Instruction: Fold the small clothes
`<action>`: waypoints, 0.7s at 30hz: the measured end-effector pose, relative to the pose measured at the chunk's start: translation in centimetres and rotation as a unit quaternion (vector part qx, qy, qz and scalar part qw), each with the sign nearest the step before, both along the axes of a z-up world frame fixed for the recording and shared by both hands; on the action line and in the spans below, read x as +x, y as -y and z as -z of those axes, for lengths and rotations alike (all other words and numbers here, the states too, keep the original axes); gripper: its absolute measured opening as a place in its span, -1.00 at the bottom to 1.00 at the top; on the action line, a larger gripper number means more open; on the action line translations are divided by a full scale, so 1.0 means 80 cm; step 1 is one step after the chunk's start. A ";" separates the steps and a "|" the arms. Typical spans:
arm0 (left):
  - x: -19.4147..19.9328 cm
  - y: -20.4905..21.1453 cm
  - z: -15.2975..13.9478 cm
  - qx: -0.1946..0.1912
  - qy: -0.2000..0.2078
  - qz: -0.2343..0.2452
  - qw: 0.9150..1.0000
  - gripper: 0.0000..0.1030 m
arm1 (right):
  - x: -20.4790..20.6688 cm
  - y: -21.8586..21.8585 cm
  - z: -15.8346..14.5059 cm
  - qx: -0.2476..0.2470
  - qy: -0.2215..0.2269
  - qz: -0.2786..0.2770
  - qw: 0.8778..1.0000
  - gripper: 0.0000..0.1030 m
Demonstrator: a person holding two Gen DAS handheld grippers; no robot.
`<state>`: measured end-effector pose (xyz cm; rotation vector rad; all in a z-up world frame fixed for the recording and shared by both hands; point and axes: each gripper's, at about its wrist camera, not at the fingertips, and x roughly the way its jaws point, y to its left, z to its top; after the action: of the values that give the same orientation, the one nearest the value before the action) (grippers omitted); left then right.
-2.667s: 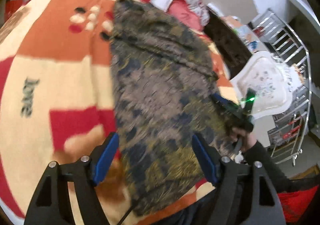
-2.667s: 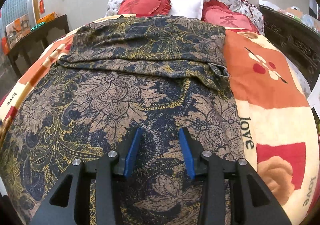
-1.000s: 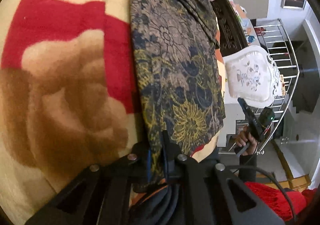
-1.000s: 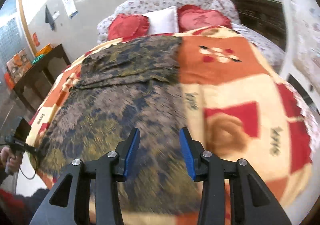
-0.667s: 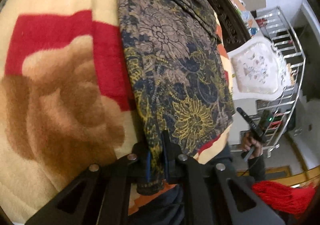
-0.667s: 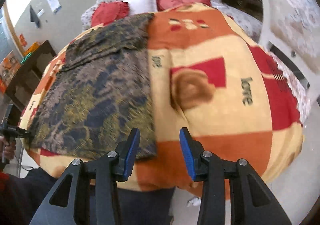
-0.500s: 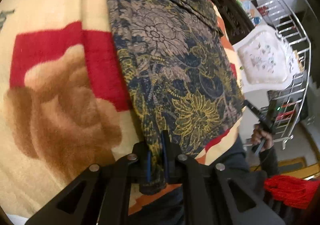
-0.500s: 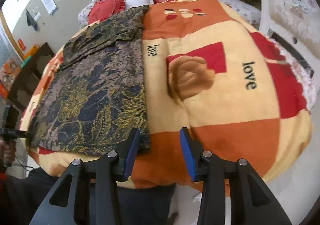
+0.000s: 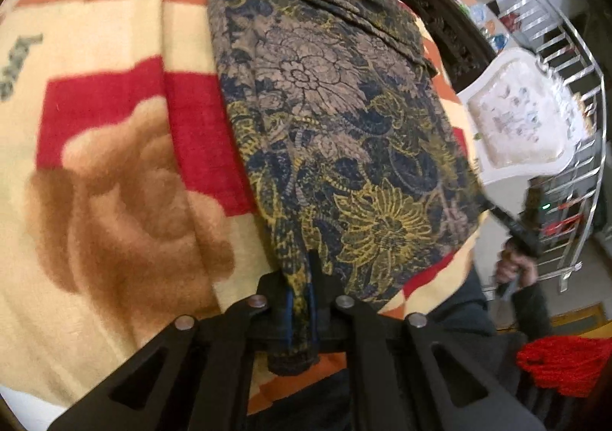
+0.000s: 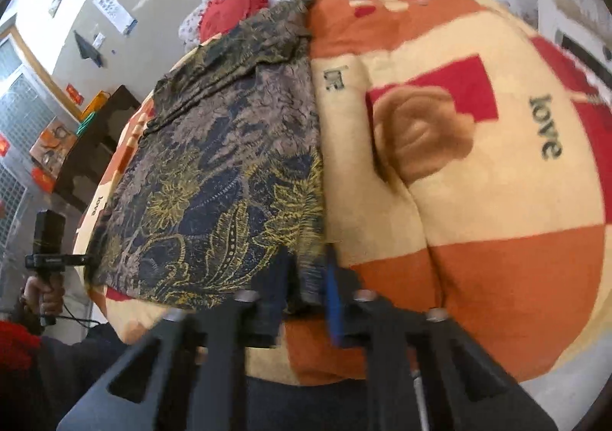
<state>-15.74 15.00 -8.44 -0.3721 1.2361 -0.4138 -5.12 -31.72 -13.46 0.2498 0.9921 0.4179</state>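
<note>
Left gripper (image 9: 301,310) remains clenched on the near left corner of the garment (image 9: 336,117). Right gripper (image 10: 304,301) has come down from open onto the right corner; blur hides whether it has clamped. Garment lies flat on the blanket (image 10: 478,201), ready for lifting. Far end partly folded, indistinct.

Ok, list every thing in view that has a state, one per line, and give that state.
Patterned garment: spread flat on the bed, far end folded over, near hem pinched at both corners.
Left gripper: jaws shut on the garment's near hem corner.
Right gripper: jaws around the other hem corner; blur hides whether they are fully shut.
Blanket: spread over the bed, creased beside the garment.
</note>
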 end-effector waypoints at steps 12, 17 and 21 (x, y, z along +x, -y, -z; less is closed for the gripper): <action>0.048 -0.013 -0.052 0.028 0.125 -0.121 0.984 -0.91 | 0.035 -0.025 -0.070 -0.028 0.116 0.008 0.993 -0.68; 0.107 -0.039 -0.031 0.028 0.115 -0.193 0.974 -0.91 | 0.086 -0.032 -0.057 -0.023 0.127 0.067 0.989 -0.68; 0.147 -0.035 -0.002 0.059 0.105 -0.206 0.971 -0.91 | 0.133 -0.057 -0.040 -0.079 0.113 0.083 0.987 -0.68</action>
<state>-3.98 17.83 -8.32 -0.4591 0.9421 -0.0216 5.50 -27.19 -10.26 0.1377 0.7711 0.2078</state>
